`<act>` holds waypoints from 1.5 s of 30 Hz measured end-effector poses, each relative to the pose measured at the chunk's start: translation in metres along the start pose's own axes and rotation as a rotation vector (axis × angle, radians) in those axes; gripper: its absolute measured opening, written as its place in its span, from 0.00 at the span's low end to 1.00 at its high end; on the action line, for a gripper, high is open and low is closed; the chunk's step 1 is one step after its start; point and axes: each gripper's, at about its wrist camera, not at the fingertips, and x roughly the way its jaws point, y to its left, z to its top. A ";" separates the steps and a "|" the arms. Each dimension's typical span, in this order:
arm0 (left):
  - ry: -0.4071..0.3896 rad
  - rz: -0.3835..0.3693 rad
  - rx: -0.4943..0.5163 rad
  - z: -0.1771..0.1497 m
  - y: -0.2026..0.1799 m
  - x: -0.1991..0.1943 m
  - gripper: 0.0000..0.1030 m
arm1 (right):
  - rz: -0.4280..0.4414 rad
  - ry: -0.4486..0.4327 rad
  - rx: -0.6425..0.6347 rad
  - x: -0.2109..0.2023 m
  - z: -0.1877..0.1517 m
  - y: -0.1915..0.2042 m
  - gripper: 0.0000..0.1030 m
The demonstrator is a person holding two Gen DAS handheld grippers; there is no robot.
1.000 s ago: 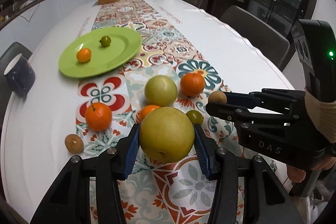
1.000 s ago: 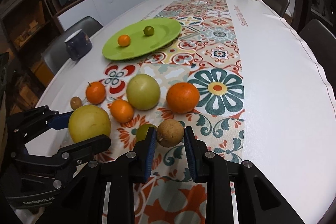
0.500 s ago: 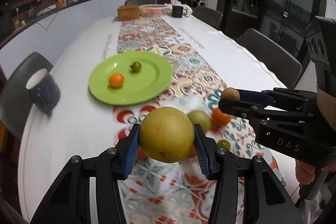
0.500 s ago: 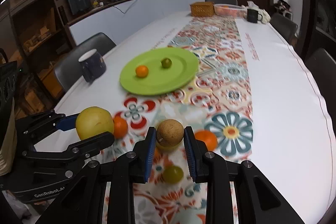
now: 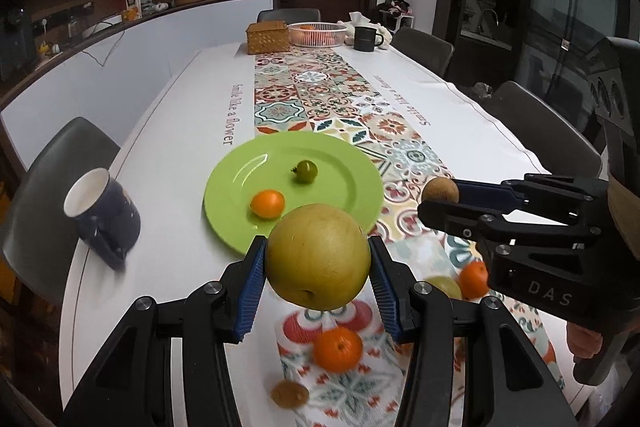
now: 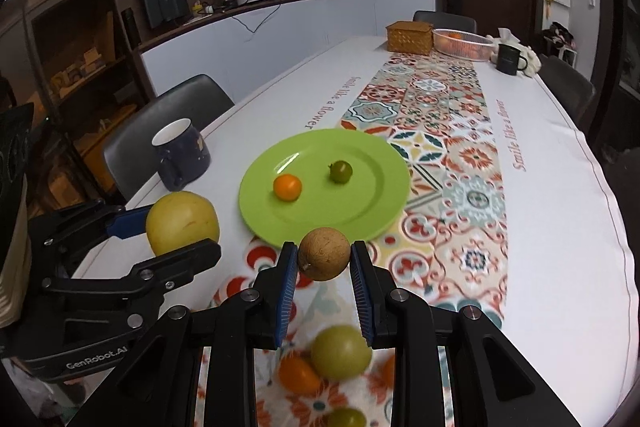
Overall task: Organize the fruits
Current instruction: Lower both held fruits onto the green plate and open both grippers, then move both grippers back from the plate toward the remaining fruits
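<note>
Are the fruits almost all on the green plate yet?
Not yet. The green plate holds two: a small orange and a small green fruit. In hand: the left gripper carries a big yellow pear, the right gripper a small brown fruit. Several oranges and green fruits wait on the table runner.

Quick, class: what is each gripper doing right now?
Left gripper: shut on the large yellow pear.
Right gripper: shut on the small brown fruit.
</note>
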 end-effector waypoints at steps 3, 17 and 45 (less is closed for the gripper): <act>0.011 -0.009 -0.015 0.007 0.008 0.013 0.48 | 0.008 0.019 0.005 0.015 0.011 -0.003 0.27; 0.120 -0.028 -0.032 0.013 0.028 0.077 0.48 | -0.008 0.133 -0.006 0.084 0.028 -0.014 0.27; -0.034 0.111 -0.024 0.003 0.014 -0.015 0.73 | -0.096 -0.041 0.033 -0.005 0.007 -0.013 0.51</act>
